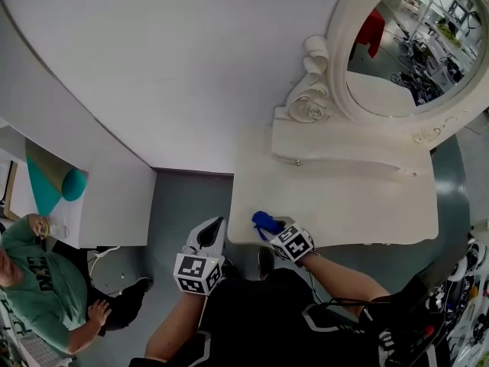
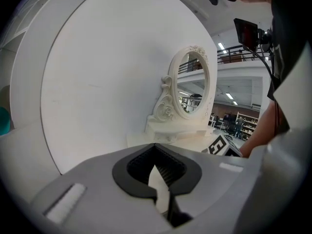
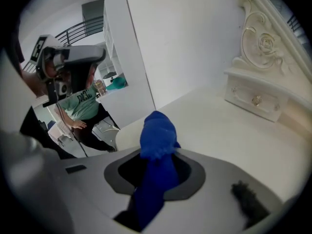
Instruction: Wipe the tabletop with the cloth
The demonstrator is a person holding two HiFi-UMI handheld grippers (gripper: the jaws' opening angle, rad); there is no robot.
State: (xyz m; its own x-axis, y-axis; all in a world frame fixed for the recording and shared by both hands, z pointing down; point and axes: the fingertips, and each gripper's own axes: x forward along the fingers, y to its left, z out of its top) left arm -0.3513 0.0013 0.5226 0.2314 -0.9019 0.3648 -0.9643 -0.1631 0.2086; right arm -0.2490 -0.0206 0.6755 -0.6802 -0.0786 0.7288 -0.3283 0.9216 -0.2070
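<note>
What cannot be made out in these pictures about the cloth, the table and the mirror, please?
- Whether the blue cloth touches the tabletop: the body of the right gripper hides the cloth's lower end in the right gripper view, and it is too small in the head view.
- The upper part of the mirror: cut off by the head view's edge.
- Dust or stains on the tabletop: too fine to see in any view.
</note>
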